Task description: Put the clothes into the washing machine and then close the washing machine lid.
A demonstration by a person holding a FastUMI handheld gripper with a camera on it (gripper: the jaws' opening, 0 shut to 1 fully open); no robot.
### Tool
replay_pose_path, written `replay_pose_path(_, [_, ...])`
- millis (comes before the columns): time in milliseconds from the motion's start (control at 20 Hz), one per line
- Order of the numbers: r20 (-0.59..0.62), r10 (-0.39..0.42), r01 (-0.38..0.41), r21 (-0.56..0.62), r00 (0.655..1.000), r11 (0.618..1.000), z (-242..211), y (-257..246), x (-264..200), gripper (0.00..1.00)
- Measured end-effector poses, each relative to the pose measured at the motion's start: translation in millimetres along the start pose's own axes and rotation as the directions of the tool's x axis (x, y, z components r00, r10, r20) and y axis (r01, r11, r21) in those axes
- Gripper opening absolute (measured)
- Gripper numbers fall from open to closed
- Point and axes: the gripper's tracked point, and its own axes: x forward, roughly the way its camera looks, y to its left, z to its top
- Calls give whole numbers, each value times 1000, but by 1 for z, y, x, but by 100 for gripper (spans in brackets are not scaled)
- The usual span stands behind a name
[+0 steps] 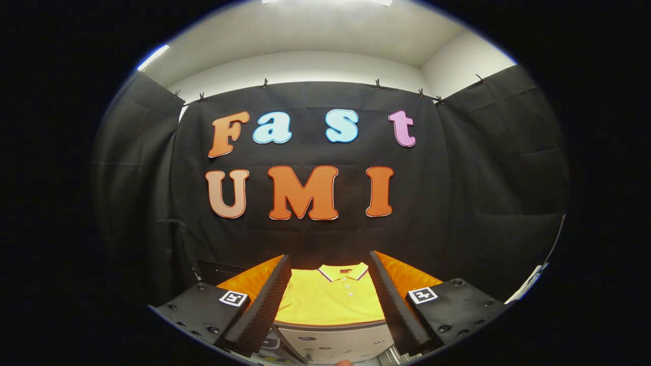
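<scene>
A yellow polo shirt (330, 297) with a striped collar lies flat on an orange surface (407, 277), beyond and between my fingers. Nearer to me, low between the fingers, is the light grey top of the washing machine (335, 340) with a dark curved rim along its far edge. My gripper (329, 262) is open, its two fingers spread wide to either side of the shirt and well above it, holding nothing. Whether the machine's lid is up or down is not visible.
Black cloth walls close the booth behind and on both sides of the orange surface. A pale object (529, 284) sticks out by the right wall. A small bit of a fingertip-like shape (345, 363) shows below the machine's top.
</scene>
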Motion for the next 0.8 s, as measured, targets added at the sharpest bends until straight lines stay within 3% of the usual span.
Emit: replay_pose_path(800, [-169,26,-24,18,985,1000,-71,-43,138,99])
